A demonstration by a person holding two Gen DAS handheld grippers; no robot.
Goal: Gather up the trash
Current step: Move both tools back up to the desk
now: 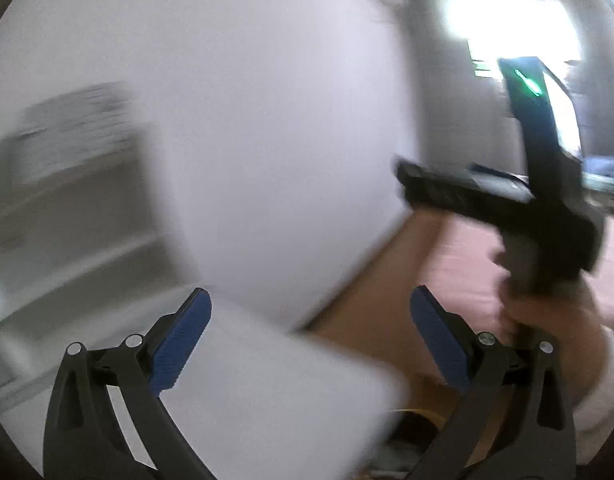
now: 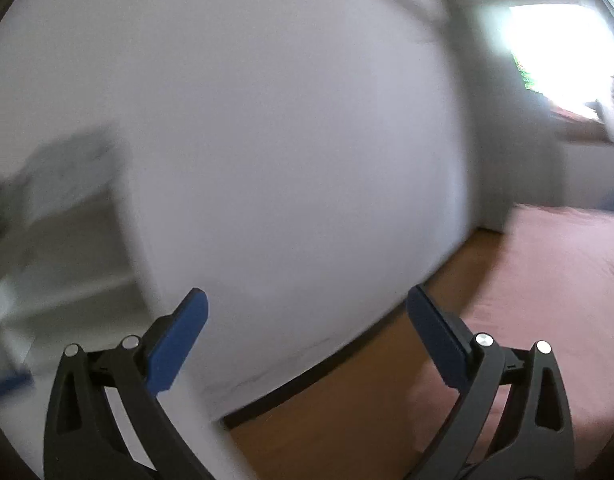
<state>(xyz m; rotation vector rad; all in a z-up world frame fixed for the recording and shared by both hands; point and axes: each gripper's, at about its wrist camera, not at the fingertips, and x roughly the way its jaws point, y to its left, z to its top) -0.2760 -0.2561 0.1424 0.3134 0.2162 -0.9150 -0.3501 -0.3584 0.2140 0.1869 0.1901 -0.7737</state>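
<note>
Blurred white wall (image 2: 267, 140) filled most of both views, and no trash showed anywhere in them, so I could not tell where the thing to be collected lay. Both tools were up in the air, pointed at the wall. The left gripper (image 1: 311, 320) had its jaws spread wide with nothing between them; the right gripper (image 2: 307, 316) was the same, wide and empty. From the left camera the right tool appeared as a dark body with a green light, gripped by the person's hand (image 1: 547, 320). Below ran a wooden floor (image 2: 347, 392) and a pinkish bed (image 2: 547, 300), with pale shelving (image 1: 67, 200) off to the left. To my eye the search was only beginning; slowing the sweep and tipping both cameras down toward the floor would help find the litter.
</note>
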